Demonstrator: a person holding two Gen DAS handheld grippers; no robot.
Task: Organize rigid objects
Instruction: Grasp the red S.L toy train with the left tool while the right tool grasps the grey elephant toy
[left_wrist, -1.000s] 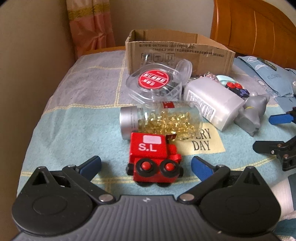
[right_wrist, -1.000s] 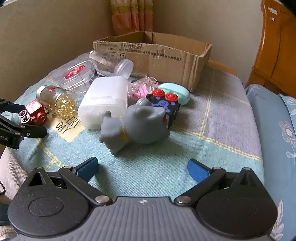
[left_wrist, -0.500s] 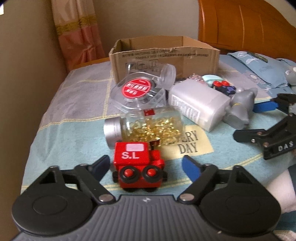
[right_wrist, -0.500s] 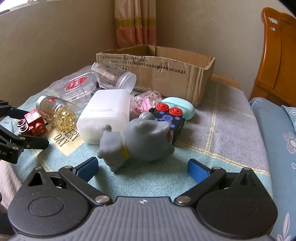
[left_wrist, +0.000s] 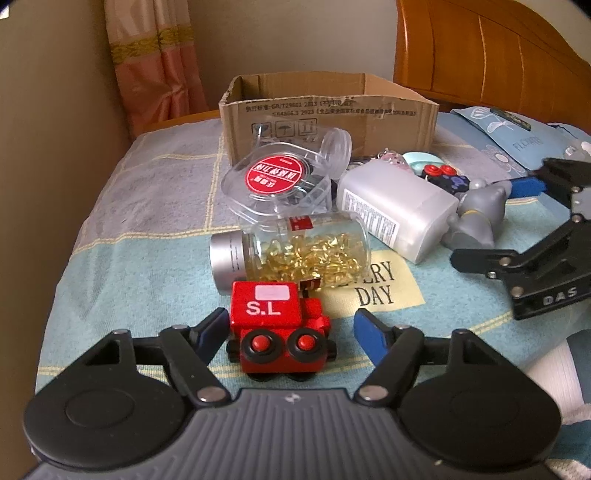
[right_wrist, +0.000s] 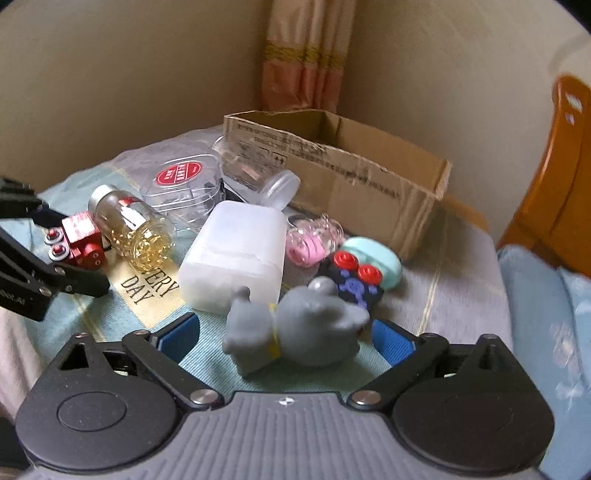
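Observation:
A red toy train (left_wrist: 279, 326) marked "S.L" sits on the bed between the open fingers of my left gripper (left_wrist: 291, 328); the left pad is close to it, the right pad stands apart. It also shows in the right wrist view (right_wrist: 75, 240). A grey elephant toy (right_wrist: 299, 328) lies on its side between the open fingers of my right gripper (right_wrist: 284, 336), untouched. The open cardboard box (left_wrist: 328, 110) stands behind the pile.
A bottle of yellow capsules (left_wrist: 291, 251), a clear tub with a red label (left_wrist: 277, 181), a white plastic bottle (left_wrist: 395, 210), a black and red toy block (right_wrist: 351, 280), a teal case (right_wrist: 373, 258) and a pink trinket (right_wrist: 310, 243) lie before the box. A wooden headboard (left_wrist: 480, 62) stands at right.
Both grippers moved forward. The train now sits between the left fingers, which have narrowed. The elephant now sits between the right fingers.

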